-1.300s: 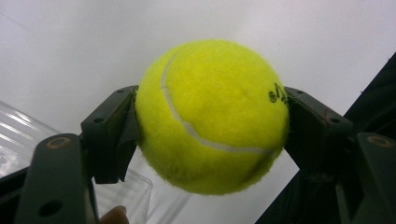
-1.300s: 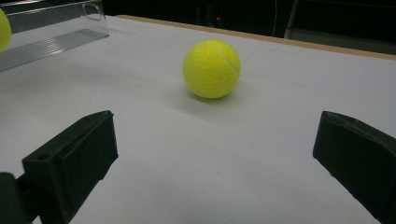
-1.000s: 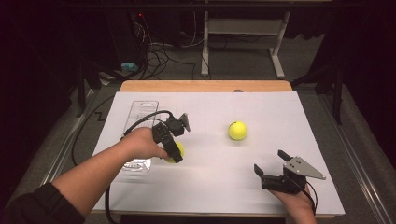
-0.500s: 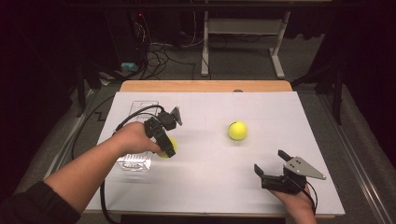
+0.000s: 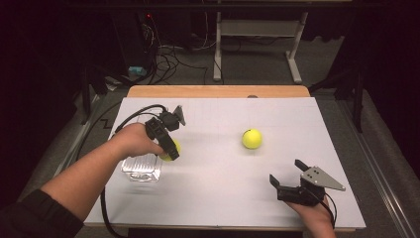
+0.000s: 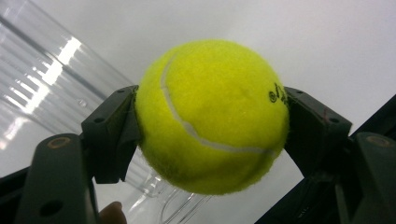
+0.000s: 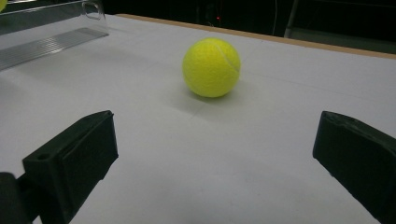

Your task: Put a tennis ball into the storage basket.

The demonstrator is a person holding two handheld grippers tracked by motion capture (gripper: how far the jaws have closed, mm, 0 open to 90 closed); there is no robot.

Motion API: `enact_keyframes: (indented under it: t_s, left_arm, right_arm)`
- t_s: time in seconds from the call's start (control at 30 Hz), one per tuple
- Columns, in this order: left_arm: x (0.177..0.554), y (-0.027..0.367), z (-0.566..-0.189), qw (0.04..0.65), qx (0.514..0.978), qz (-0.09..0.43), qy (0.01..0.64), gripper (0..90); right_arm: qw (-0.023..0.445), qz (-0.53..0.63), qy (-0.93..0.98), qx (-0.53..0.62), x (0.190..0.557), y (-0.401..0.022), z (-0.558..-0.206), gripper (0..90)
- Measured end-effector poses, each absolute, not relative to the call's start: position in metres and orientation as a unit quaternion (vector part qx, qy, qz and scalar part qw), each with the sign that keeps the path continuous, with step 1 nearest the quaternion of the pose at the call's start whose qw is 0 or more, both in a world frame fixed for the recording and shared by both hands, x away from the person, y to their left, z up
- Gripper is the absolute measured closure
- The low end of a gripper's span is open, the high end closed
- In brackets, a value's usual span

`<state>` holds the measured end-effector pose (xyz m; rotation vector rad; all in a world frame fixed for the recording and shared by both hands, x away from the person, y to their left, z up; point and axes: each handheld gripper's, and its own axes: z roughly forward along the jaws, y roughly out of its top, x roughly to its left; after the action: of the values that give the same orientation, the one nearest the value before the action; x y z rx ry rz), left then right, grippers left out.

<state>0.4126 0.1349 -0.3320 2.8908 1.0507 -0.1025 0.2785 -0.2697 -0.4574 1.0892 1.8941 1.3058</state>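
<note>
Left gripper (image 5: pixel 171 148) fingers (image 6: pixel 112 135) clamp tennis ball (image 6: pixel 210 116) at left of surface (image 5: pixel 218 178), beside clear container (image 5: pixel 142 168). Left gripper view shows ball's seam. Right gripper (image 5: pixel 292 186) fingers wide, empty.

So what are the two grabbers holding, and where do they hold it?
The left gripper holds a tennis ball, squeezed at its two opposite sides. The right gripper is open and holds nothing; the other ball lies on the table ahead of it.
</note>
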Motion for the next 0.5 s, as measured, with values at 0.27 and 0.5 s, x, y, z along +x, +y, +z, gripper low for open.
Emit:
enact_keyframes:
  t_s: [0.27,0.5]
  left_arm:
    - [0.422,0.150,-0.329,0.033,0.929,-0.030,0.366,26.8]
    - [0.430,0.165,-0.324,0.034,0.923,-0.027,0.383,26.8]
  right_arm:
    - [0.294,0.491,0.711,0.409,0.278,-0.270,-0.457,0.2]
    - [0.294,0.490,0.711,0.409,0.278,-0.270,-0.458,0.3]
